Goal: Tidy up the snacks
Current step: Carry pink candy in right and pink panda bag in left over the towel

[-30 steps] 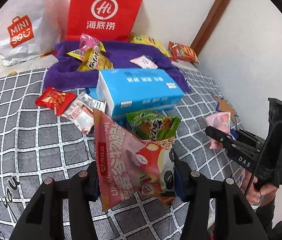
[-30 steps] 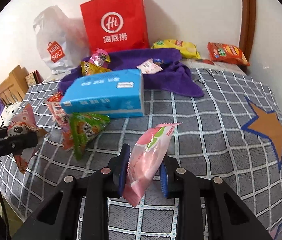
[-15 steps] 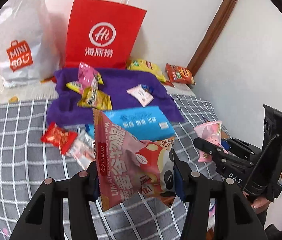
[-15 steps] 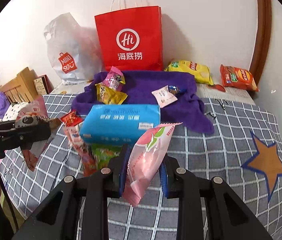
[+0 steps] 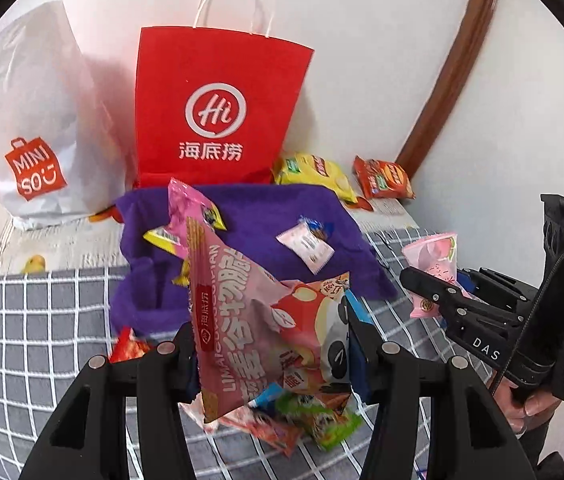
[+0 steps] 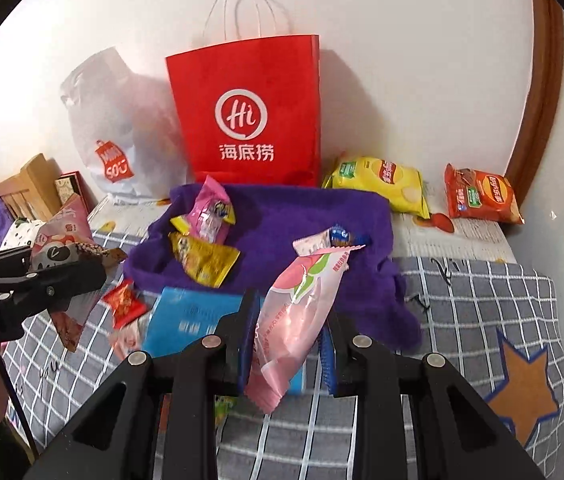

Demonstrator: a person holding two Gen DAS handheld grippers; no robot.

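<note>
My left gripper (image 5: 272,352) is shut on a large pink snack bag with a panda print (image 5: 250,320), held up above the bed. It also shows at the left of the right wrist view (image 6: 62,248). My right gripper (image 6: 287,344) is shut on a small pale pink peach packet (image 6: 297,312), seen at the right of the left wrist view (image 5: 435,264). A red paper bag (image 5: 218,108) stands upright against the wall behind a purple towel (image 6: 301,216). Small snack packets (image 6: 202,256) lie on the towel.
A white Miniso bag (image 5: 30,132) stands left of the red bag. Yellow (image 6: 381,180) and orange (image 6: 479,196) chip bags lie by the wall at right. A blue tissue box (image 6: 190,316) and loose snacks (image 5: 305,424) lie on the grey checked bedspread (image 6: 481,300).
Both grippers have risen and tilted toward the wall with their packets. The red bag and towel look nearer and the tissue box has dropped low in both views.
</note>
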